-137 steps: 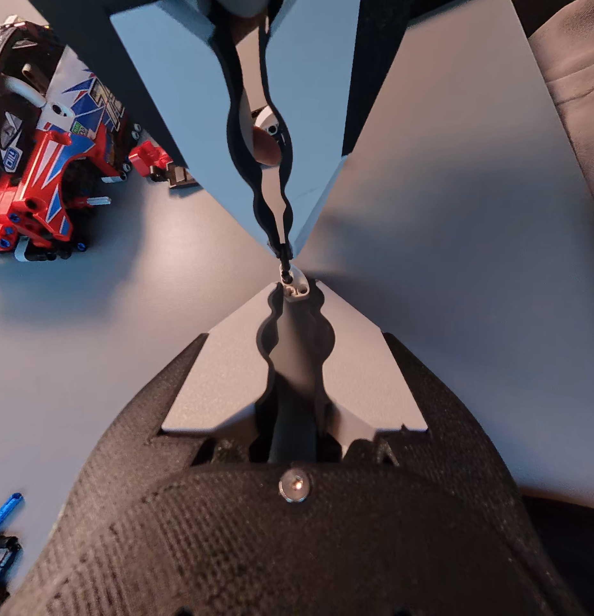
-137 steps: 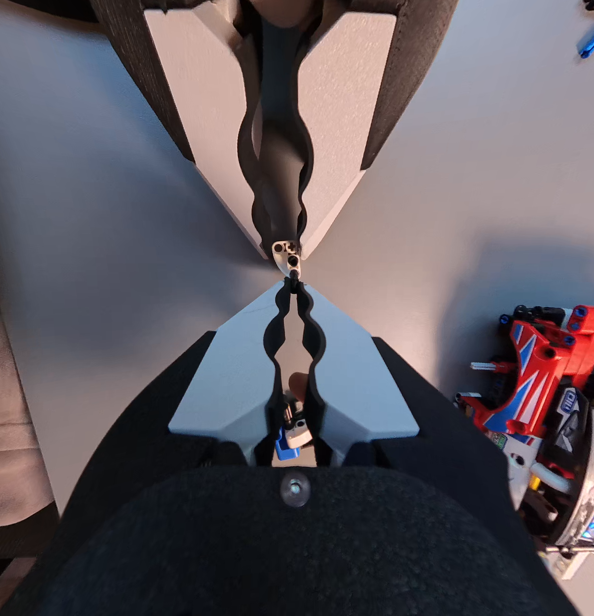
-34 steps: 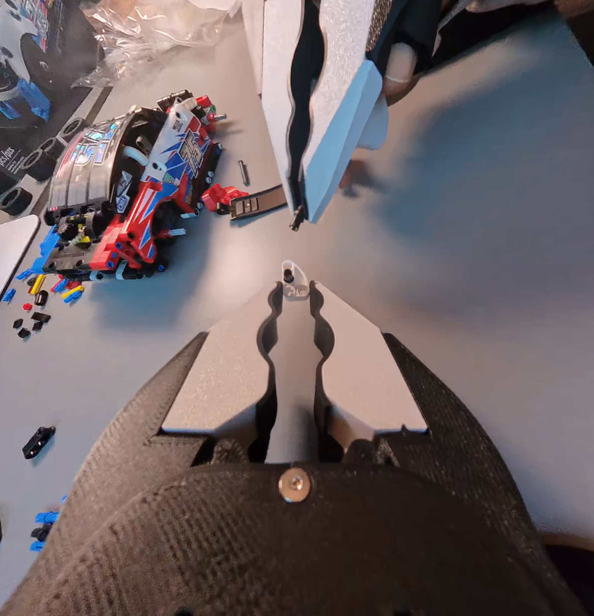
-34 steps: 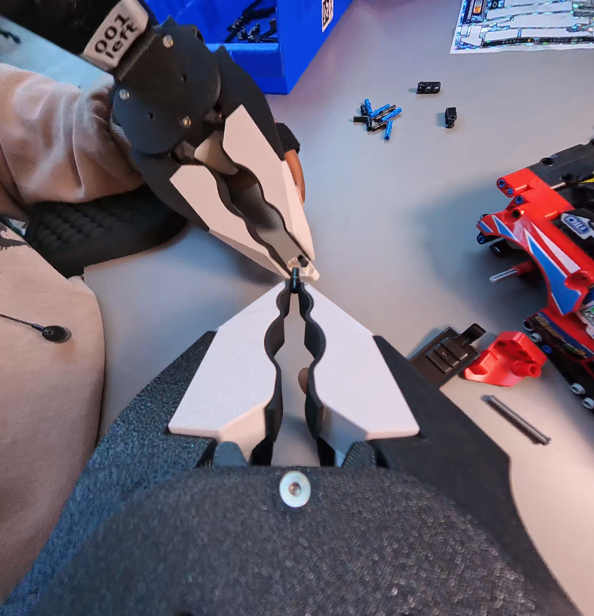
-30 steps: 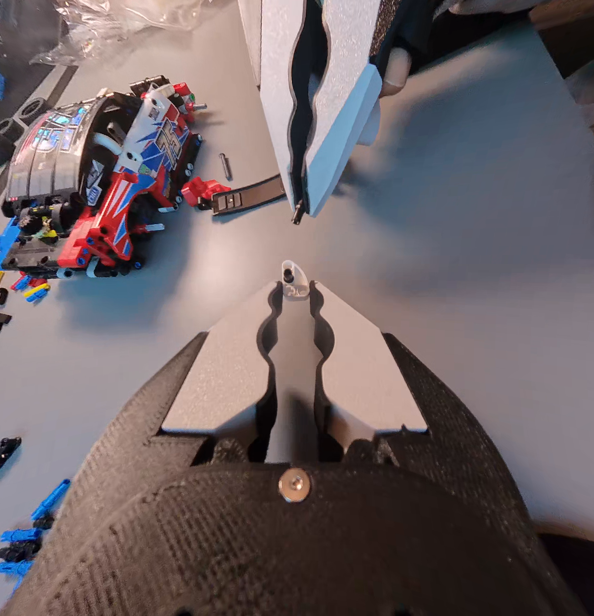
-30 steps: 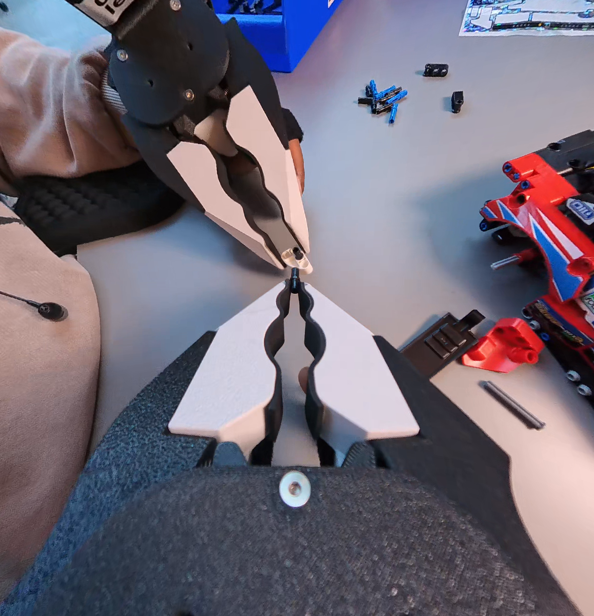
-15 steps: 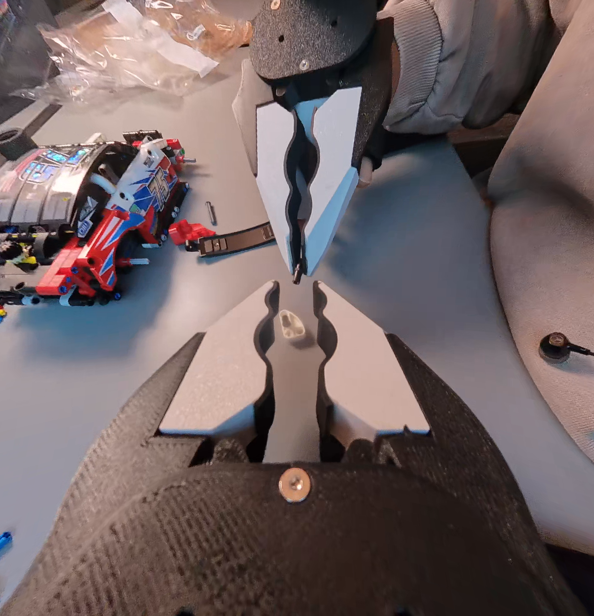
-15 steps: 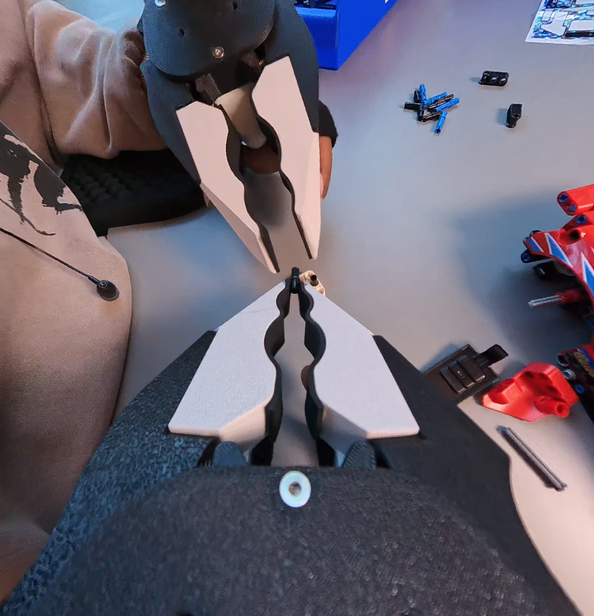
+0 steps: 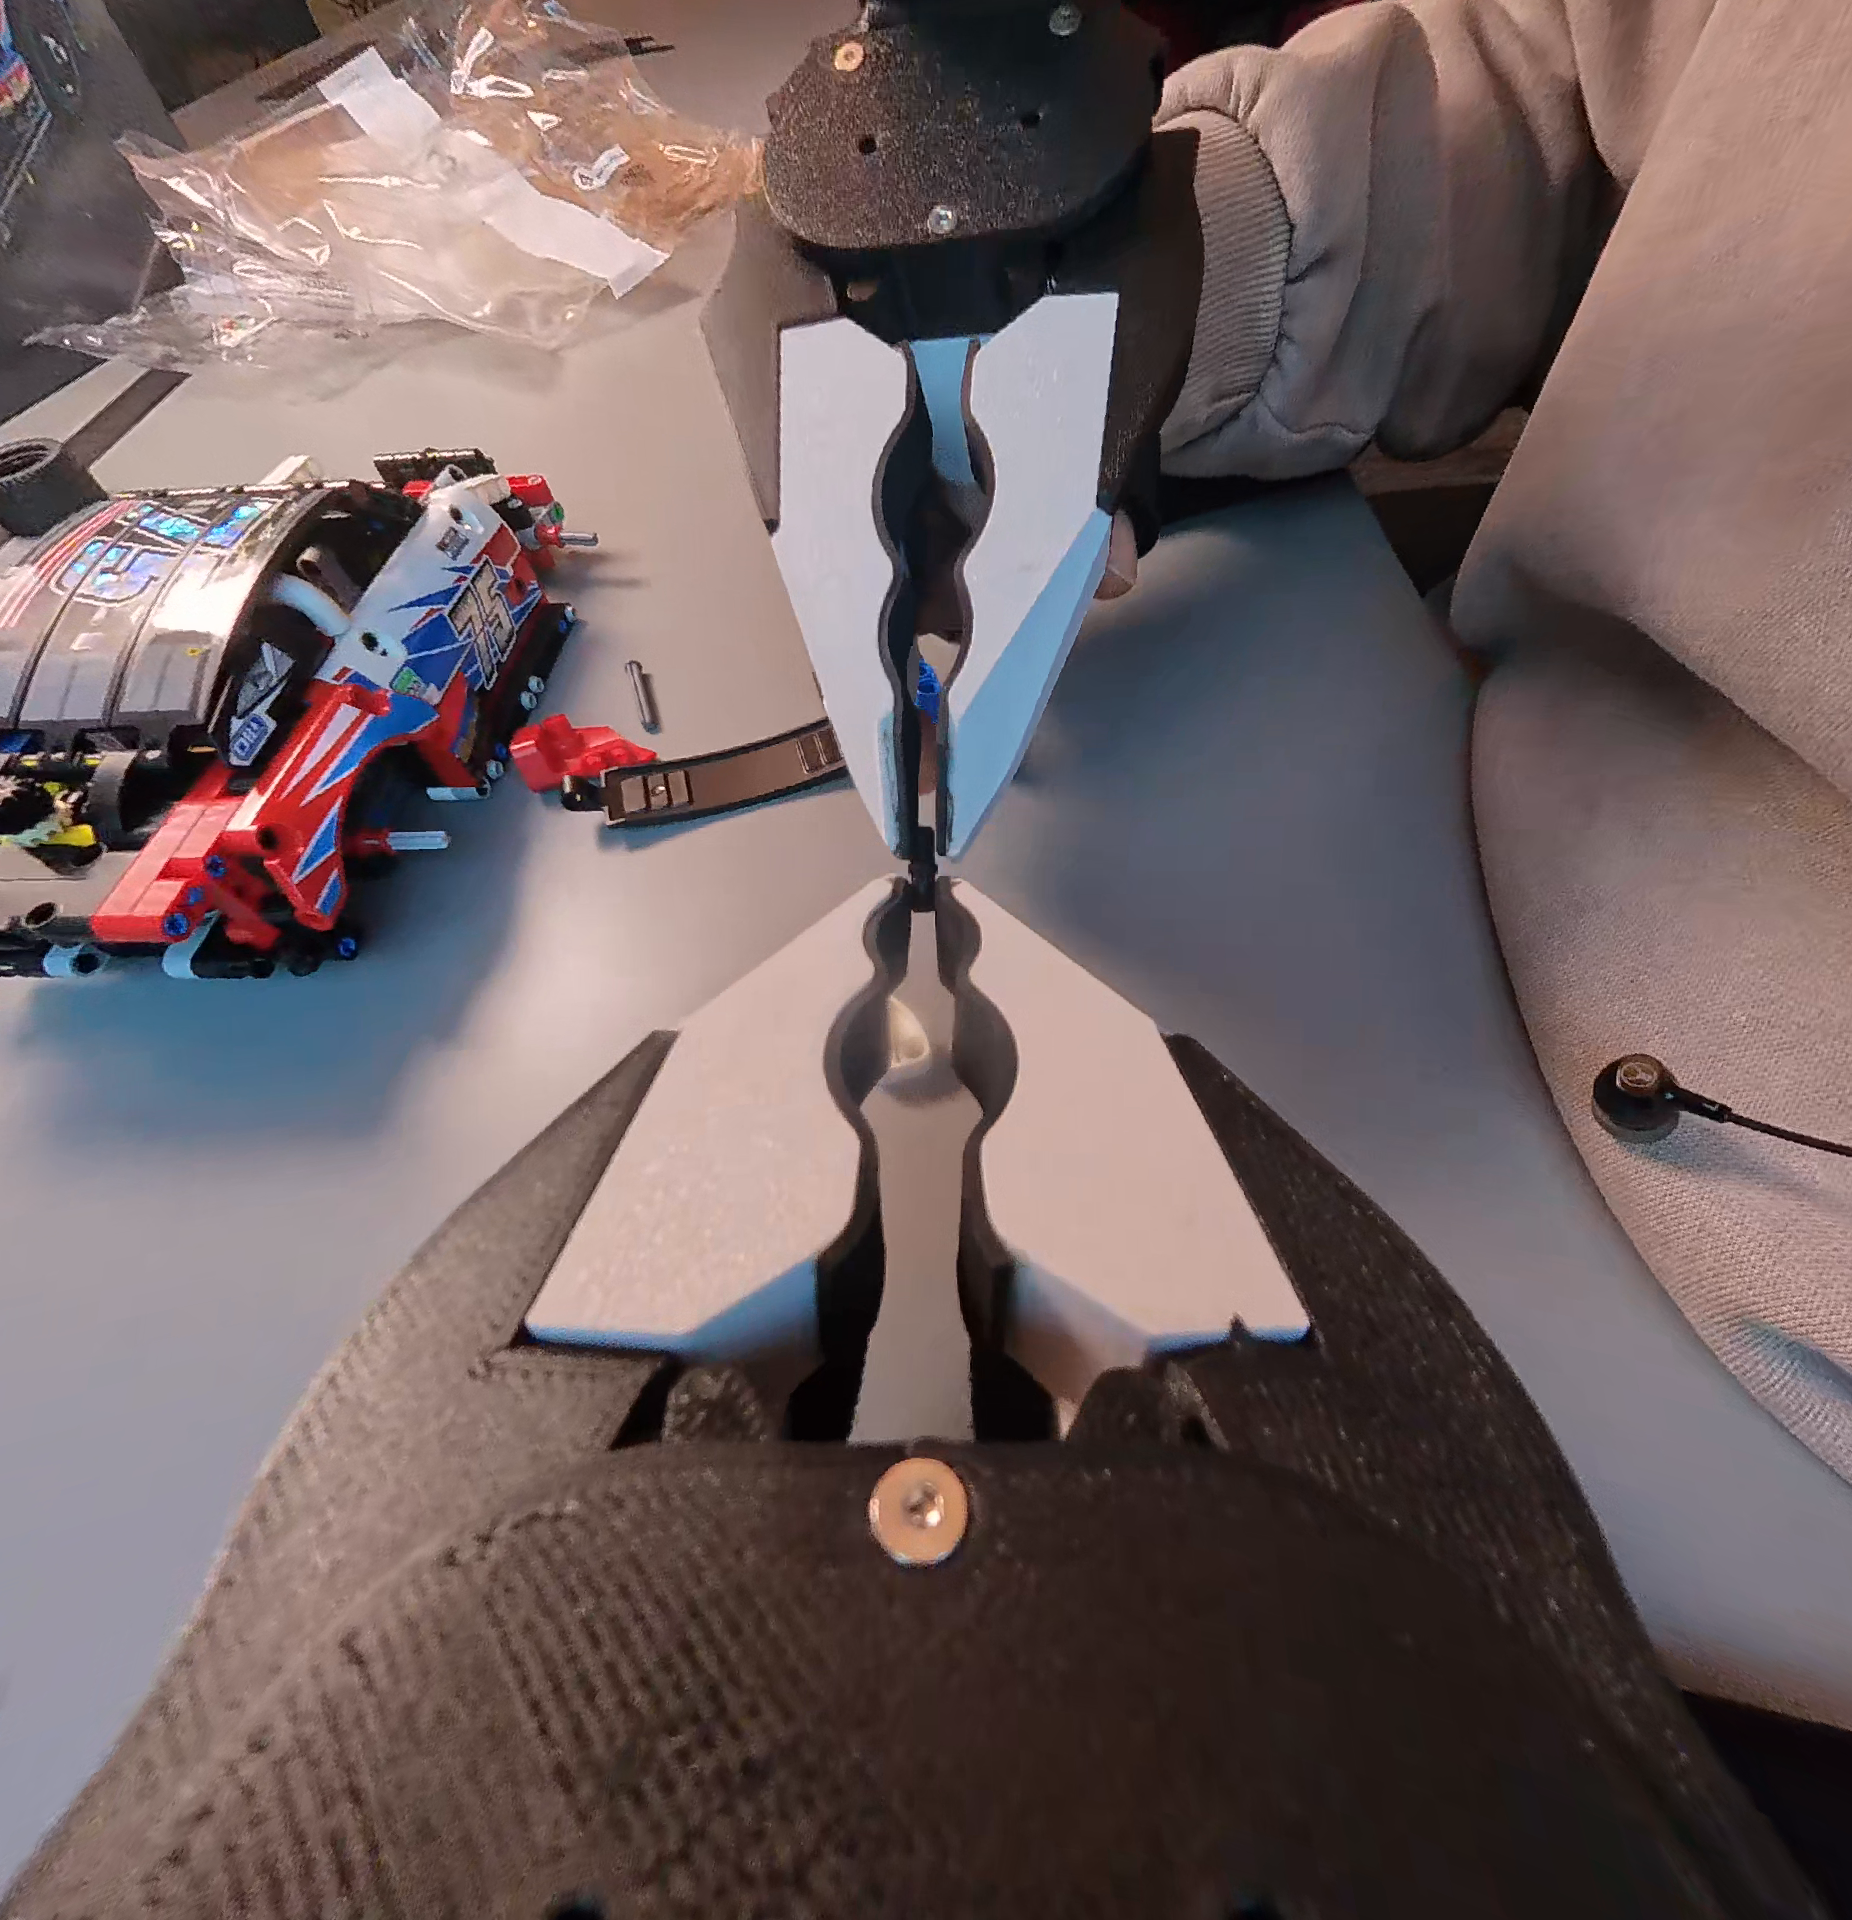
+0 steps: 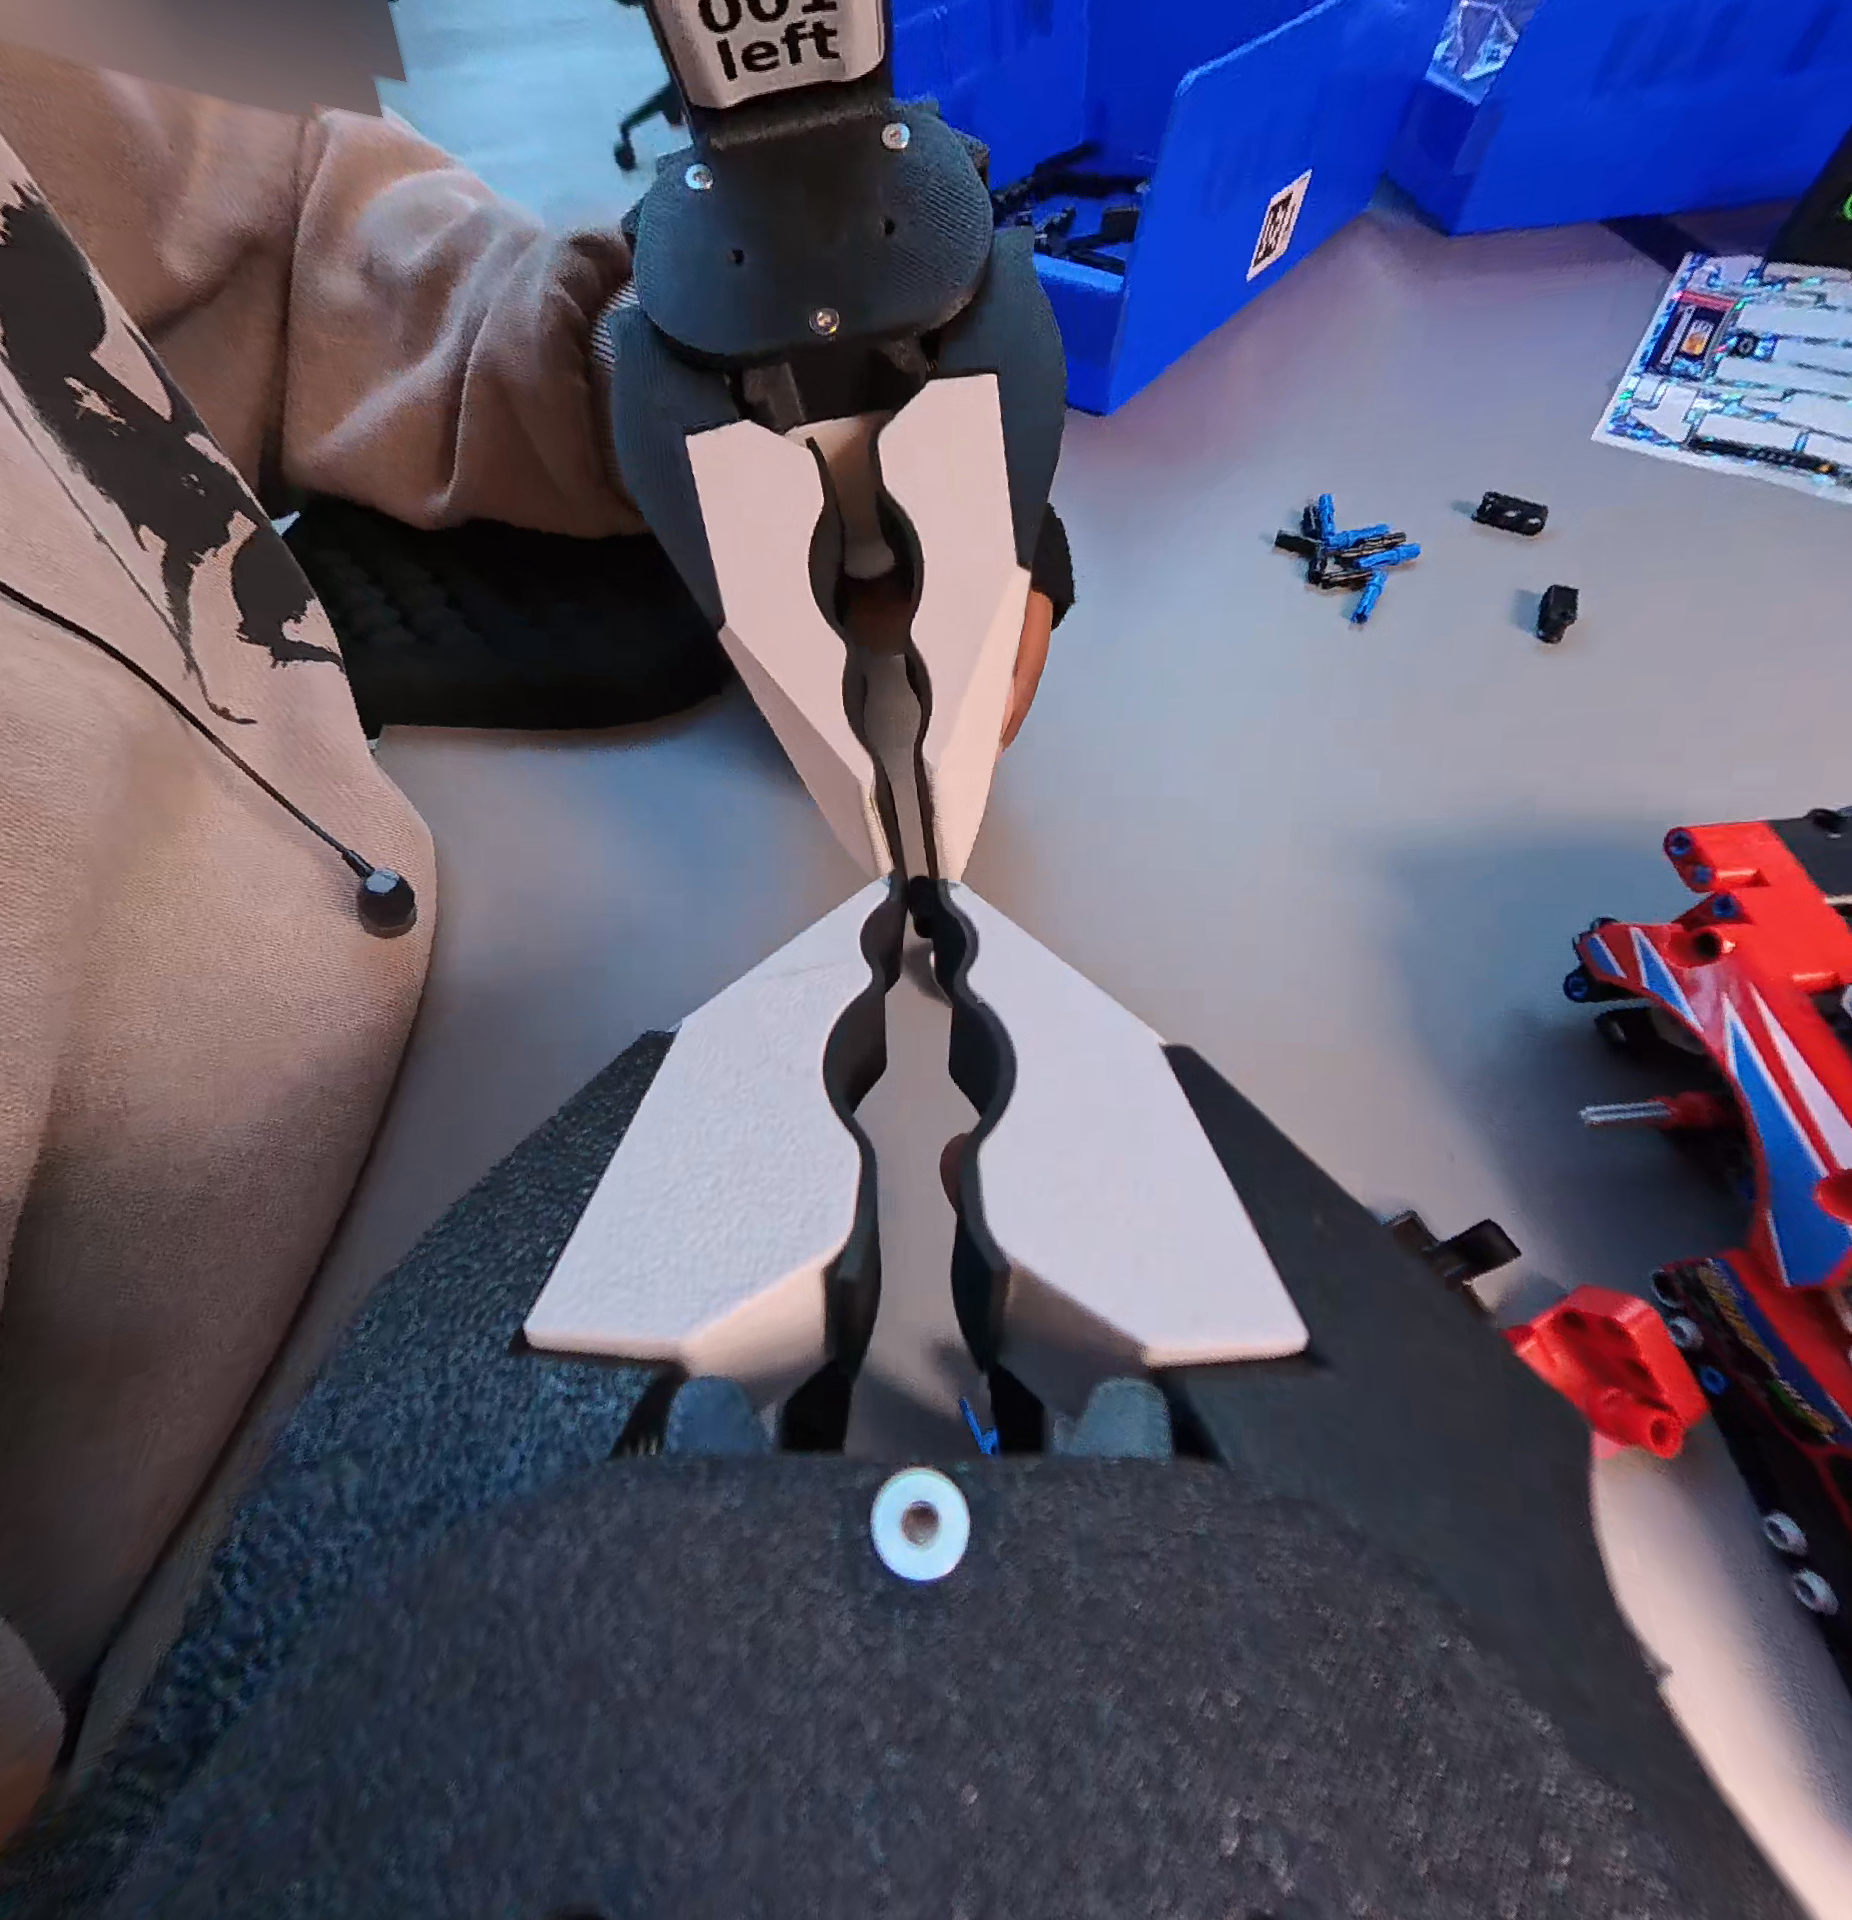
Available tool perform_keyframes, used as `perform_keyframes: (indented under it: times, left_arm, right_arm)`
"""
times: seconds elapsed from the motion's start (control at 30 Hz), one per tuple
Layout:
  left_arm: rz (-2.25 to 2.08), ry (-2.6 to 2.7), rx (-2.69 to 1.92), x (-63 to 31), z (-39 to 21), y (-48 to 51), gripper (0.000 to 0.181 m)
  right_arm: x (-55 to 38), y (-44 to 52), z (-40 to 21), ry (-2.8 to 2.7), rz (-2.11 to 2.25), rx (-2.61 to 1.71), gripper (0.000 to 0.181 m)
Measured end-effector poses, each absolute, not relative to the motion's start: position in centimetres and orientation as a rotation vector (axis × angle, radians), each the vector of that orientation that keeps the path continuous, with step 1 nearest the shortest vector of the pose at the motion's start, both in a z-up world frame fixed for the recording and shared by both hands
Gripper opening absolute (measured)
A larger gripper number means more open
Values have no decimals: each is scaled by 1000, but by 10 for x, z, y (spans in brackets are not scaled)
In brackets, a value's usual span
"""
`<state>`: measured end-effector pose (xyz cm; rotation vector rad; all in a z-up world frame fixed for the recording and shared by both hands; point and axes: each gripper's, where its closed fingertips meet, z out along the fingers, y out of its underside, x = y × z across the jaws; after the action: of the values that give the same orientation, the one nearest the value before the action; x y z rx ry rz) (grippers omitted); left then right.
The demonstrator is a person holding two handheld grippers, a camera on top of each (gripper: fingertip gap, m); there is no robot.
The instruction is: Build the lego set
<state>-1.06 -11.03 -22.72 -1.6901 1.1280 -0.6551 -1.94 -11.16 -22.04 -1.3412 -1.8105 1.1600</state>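
The car (image 9: 247, 707) sits on the left side of the grey counter (image 9: 382, 1122) in the left wrist view. It is only partly built. It is red, white and blue, with a black back and shiny stickers, and small pins stick out of its sides. Just beside it lie a small red piece (image 9: 579, 750), a black strap piece (image 9: 714, 781) and a thin grey rod (image 9: 643, 694). Clear bags (image 9: 382, 208) lie behind it.

In the middle, the two grippers meet tip to tip above the counter. The left gripper (image 9: 920, 896) has its tips close together on one end of a small black pin (image 9: 920, 871). The right gripper (image 9: 918, 831) pinches the other end of the same pin. A small white piece (image 9: 906, 1044) lies on the counter under the left gripper, seen through the gap between its fingers.

In the right wrist view, a pile of blue and black pins (image 10: 1348, 556) lies on the counter farther off, with blue bins (image 10: 1265, 208) and a sticker sheet (image 10: 1774, 374) behind.
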Motion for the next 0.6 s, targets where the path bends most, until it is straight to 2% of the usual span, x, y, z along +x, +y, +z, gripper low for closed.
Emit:
perform_keyframes:
  times: [0.33,0.6]
  left_arm:
    - [-702,1061,-1630,-13,-210,-110,2]
    - [-704,1059,-1619,-12,-209,-111,2]
  right_arm:
    - [-19,-108,-212,-1791,1135,-1274,8]
    - [-20,-112,-208,-1780,1163,-1244,3]
